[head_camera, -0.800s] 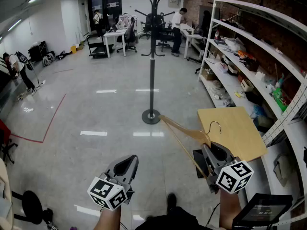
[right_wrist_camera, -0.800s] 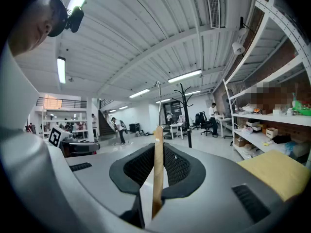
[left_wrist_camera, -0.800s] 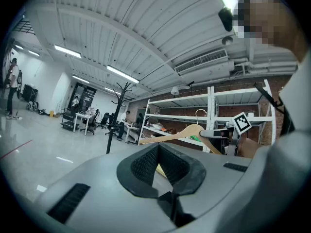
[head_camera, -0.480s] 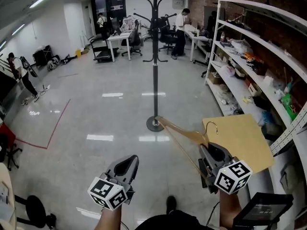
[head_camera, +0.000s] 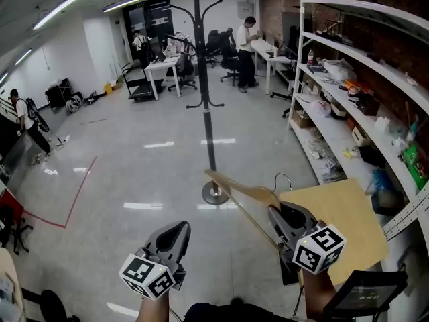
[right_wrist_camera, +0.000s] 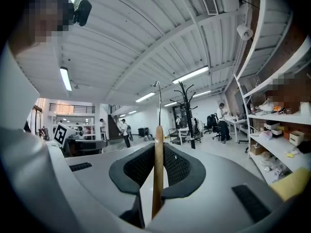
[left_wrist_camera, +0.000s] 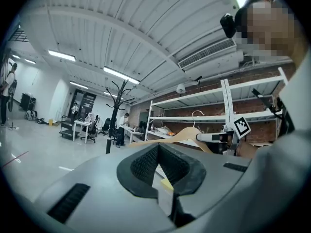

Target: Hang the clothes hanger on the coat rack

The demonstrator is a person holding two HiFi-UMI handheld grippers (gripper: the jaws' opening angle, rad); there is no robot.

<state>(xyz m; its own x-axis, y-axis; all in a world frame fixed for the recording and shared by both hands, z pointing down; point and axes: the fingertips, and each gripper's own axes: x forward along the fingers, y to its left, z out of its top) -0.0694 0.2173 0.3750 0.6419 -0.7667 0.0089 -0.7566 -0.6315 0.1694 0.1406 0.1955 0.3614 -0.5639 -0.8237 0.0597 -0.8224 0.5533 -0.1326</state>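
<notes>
A wooden clothes hanger with a metal hook is clamped in my right gripper, its arm slanting left toward the rack's base. In the right gripper view the hanger stands edge-on between the shut pads, with the coat rack farther off. The black coat rack stands upright on the floor ahead, its round base just beyond the hanger's tip. My left gripper is low at the left, shut and empty. The left gripper view shows the hanger to the right and the rack to the left.
White shelving full of clutter runs along the right. A flat wooden board lies under my right gripper. Desks, chairs and people are at the back, and another person at far left. A red floor line runs at the left.
The coat rack looms nearer and taller in the head view. The right gripper with the hanger has shifted slightly left. Both grips are unchanged.
</notes>
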